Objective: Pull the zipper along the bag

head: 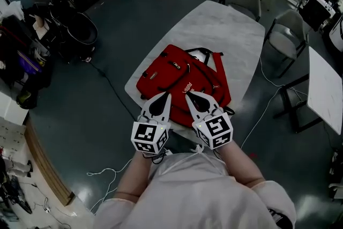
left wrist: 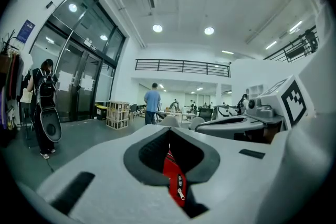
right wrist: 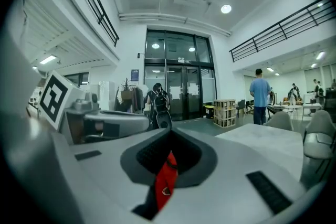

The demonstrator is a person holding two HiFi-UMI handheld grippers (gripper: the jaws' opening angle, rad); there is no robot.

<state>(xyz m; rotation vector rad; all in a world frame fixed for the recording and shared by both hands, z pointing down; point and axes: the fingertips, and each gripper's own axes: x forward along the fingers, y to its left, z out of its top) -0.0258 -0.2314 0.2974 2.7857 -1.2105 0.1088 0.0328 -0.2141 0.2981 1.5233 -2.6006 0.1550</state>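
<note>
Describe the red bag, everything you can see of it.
The bag is a red fabric backpack with white print. It lies flat and slack at the near end of the table. Both grippers pinch its near edge: the left gripper is shut on red fabric beside a small metal zipper pull, and the right gripper is shut on a red fold.
</note>
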